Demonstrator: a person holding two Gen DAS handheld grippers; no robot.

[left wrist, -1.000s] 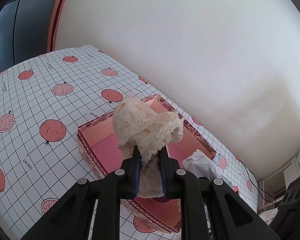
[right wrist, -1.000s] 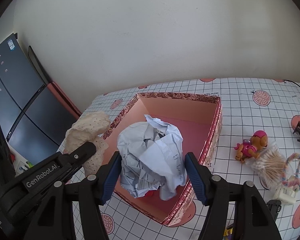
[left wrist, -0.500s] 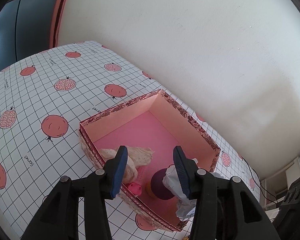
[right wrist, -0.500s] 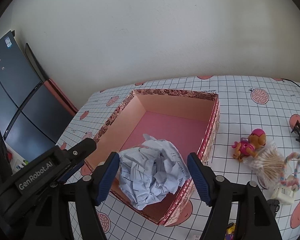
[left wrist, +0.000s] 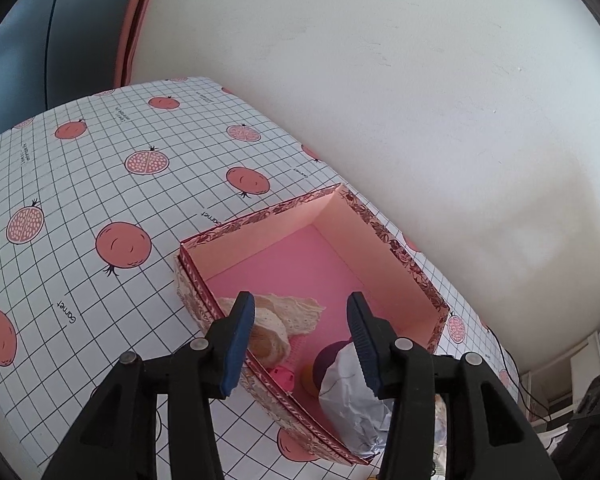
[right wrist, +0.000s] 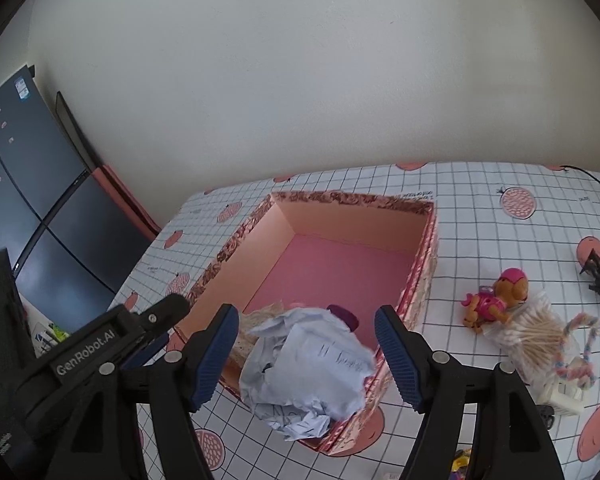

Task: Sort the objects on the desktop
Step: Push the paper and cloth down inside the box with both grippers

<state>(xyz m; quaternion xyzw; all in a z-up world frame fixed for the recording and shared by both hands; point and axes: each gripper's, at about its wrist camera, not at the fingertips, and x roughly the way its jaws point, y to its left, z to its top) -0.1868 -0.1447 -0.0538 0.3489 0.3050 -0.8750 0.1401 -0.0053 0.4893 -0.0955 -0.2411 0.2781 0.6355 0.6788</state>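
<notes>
Left tongs: our left gripper hangs over the near corner of the box, its blue pads having just spread apart, nothing pinched between them.
Right tongs: our right gripper stands spread; its jaws have just been widening, and the paper lies below them, free of the pads.
Box: we see the pink cardboard box with a floral rim open on the table.
Lace: the cream lace cloth lies inside the box at its near-left corner.
Paper: the crumpled white paper ball rests in the box against its near wall.
Table: a white grid cloth printed with red pomegranates covers it.
Beside the box: a small pink-helmeted toy dog touches a clear bag of cotton swabs.
</notes>
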